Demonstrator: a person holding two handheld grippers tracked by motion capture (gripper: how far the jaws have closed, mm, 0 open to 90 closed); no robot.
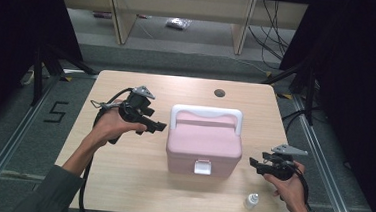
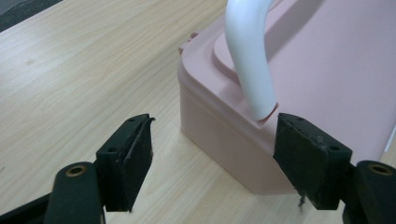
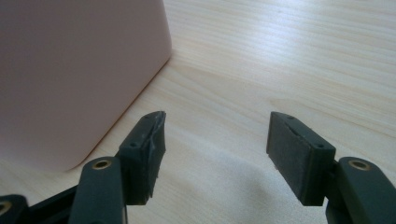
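Pink box (image 1: 203,149) sits near the middle of the wooden table (image 1: 121,171), lid closed, white handle (image 1: 206,112) lying toward the far side of the lid, white latch (image 1: 202,166) on the near wall. High view: left gripper (image 1: 158,126) is held in the left hand (image 1: 112,126) to the left of the box, jaws pointing toward the box's upper left corner, near it but apart from it. Right gripper (image 1: 253,162) is in the right hand (image 1: 288,185), just off the box's right side at its near corner, jaws aimed at the box, not touching. Small white bottle (image 1: 251,200) stands at the table's near edge, in front of the right hand. Dark round hole (image 1: 219,92) in the table top beyond the box.

Left gripper view: jaws spread wide, nothing between the pads (image 2: 137,158). Box corner and one leg of the white handle lie just ahead; the handle's foot meets the lid close to the right-hand jaw's tip, though contact cannot be told. Bare wood under the other jaw.

Right gripper view: jaws parted, released, only table grain between the pads (image 3: 152,154). Rounded pink wall of the box rises just beyond and beside the left-hand jaw, apart from it.
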